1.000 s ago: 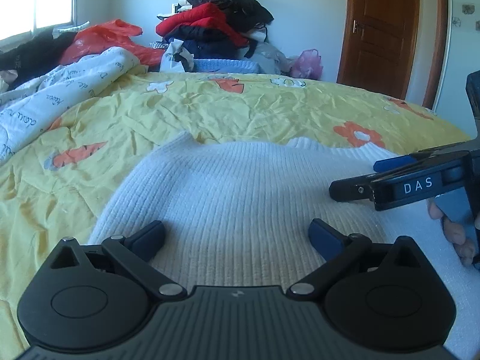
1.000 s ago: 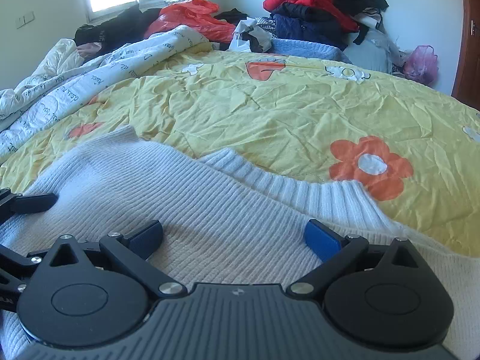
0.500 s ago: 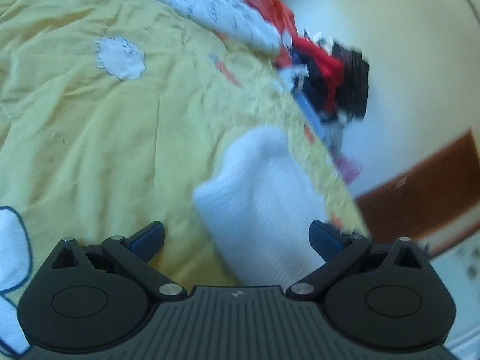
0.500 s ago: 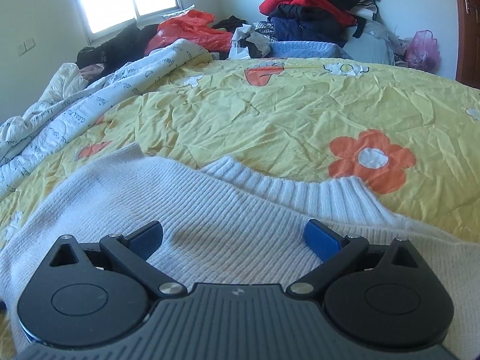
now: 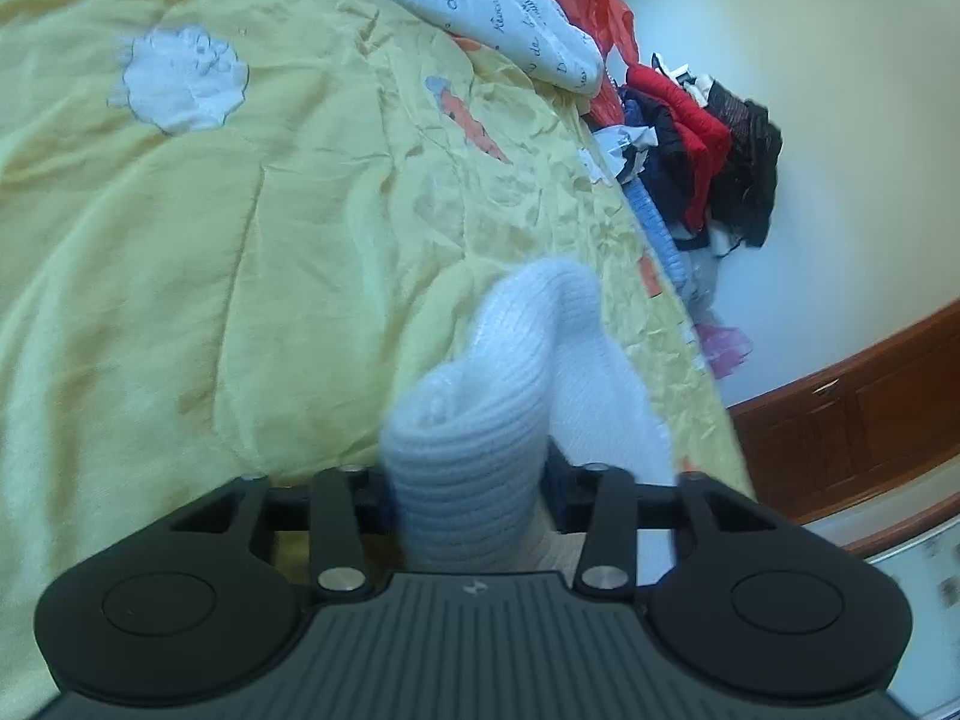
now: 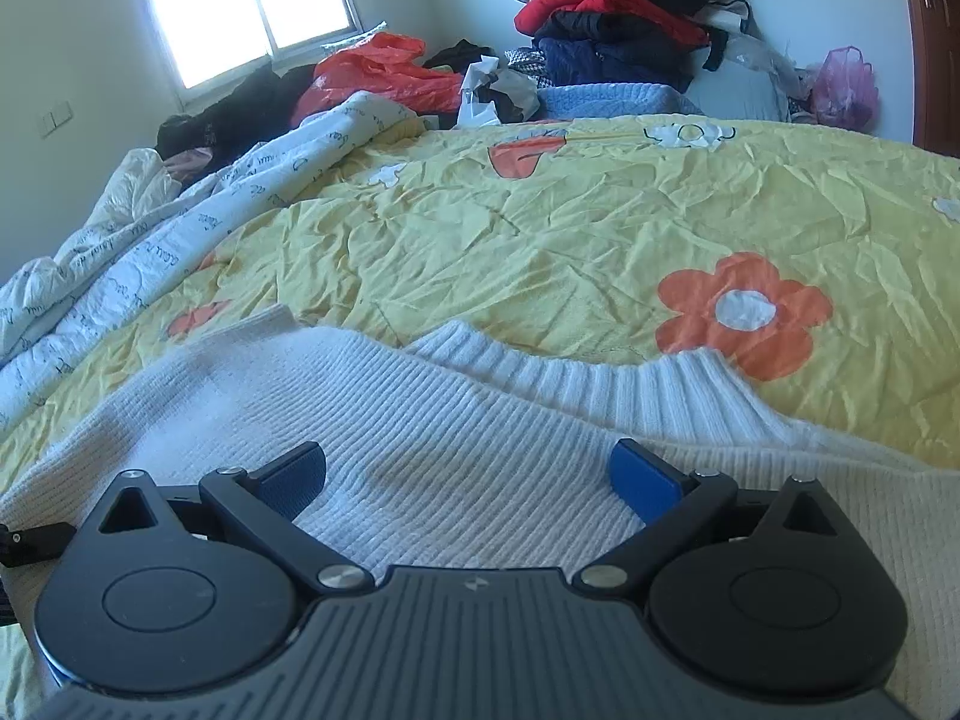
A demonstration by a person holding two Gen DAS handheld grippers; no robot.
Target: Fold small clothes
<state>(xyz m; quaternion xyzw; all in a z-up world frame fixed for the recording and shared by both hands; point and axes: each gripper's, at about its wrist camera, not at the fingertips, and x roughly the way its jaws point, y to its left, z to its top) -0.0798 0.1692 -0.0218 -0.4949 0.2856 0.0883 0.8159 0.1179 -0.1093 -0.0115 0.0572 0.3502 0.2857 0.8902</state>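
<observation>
One white ribbed sweater (image 6: pixel 456 420) lies flat near my edge of the bed (image 6: pixel 600 240). My left claw (image 5: pixel 468 480) is clamped on a bunched end of it, probably a sleeve, lifted off the yellow flowered cover. My right claw (image 6: pixel 468 468) hovers over the body, fingers wide apart, gripping nothing. I judge the first fold is in hand: next I carry that end across the chest and lay it flat. The knit is thick, soft and floppy.

A yellow flowered bedspread (image 6: pixel 600 228) is spread out, a white lettered quilt (image 6: pixel 180 240) bunched along one side. Clothes are piled (image 6: pixel 618 18) (red, navy, black) against the wall.
</observation>
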